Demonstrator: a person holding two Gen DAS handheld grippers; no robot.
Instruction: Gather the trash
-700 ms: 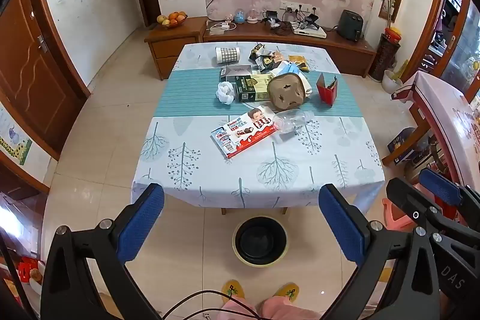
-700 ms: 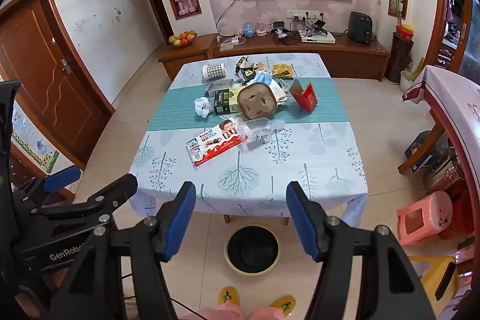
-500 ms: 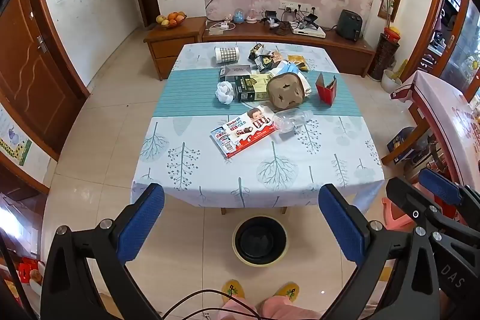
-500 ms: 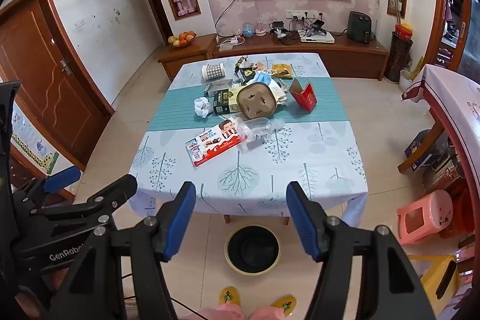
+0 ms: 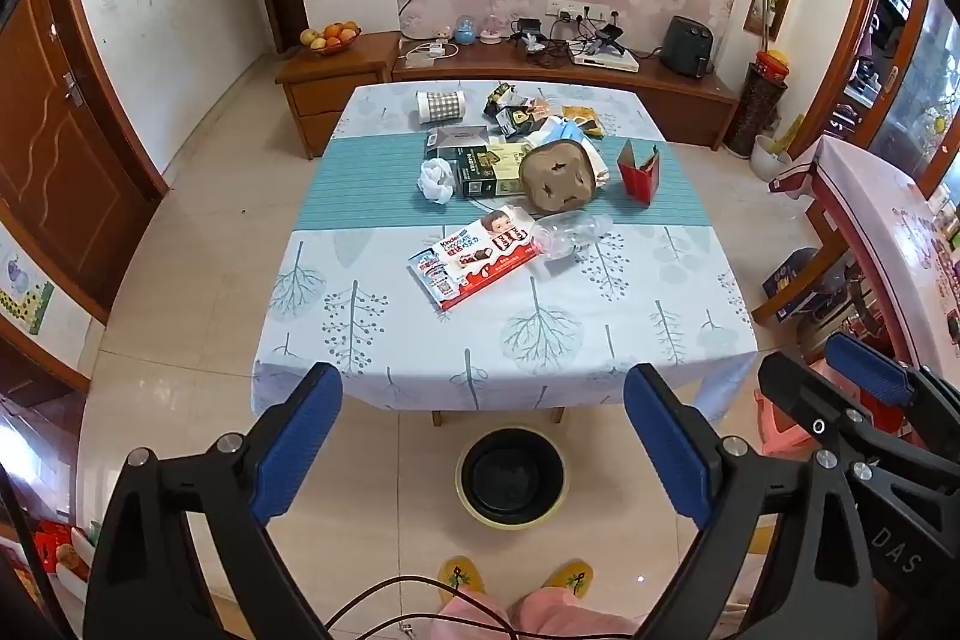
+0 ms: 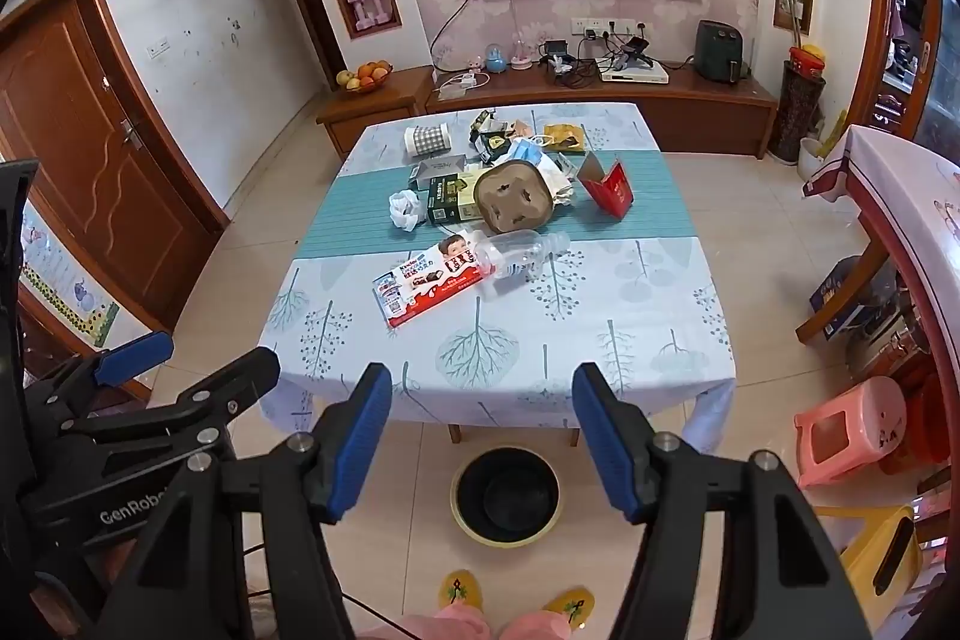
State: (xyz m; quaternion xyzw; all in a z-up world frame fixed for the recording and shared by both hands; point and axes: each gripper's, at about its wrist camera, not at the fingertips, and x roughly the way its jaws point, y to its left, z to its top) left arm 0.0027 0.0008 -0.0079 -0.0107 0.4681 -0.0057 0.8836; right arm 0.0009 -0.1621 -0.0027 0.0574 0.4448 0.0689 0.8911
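Trash lies on a table with a tree-print cloth (image 5: 540, 340) (image 6: 600, 340): a red-and-white Kinder chocolate box (image 5: 474, 259) (image 6: 429, 280), an empty clear bottle (image 5: 570, 232) (image 6: 519, 253), a brown paper cup carrier (image 5: 558, 178) (image 6: 513, 196), a crumpled white tissue (image 5: 437, 179) (image 6: 405, 210), a red carton (image 5: 639, 169) (image 6: 609, 189) and dark boxes (image 5: 486, 169). A black bin with a yellow rim (image 5: 511, 478) (image 6: 506, 496) stands on the floor below the table's front edge. My left gripper (image 5: 483, 445) and right gripper (image 6: 480, 439) are both open and empty, held back from the table above the bin.
A checked roll (image 5: 443, 105) and wrappers lie at the table's far end. A TV cabinet (image 5: 540, 64) stands behind. A second table (image 5: 888, 244) and a pink stool (image 6: 852, 424) are to the right. A wooden door (image 6: 102, 172) is to the left.
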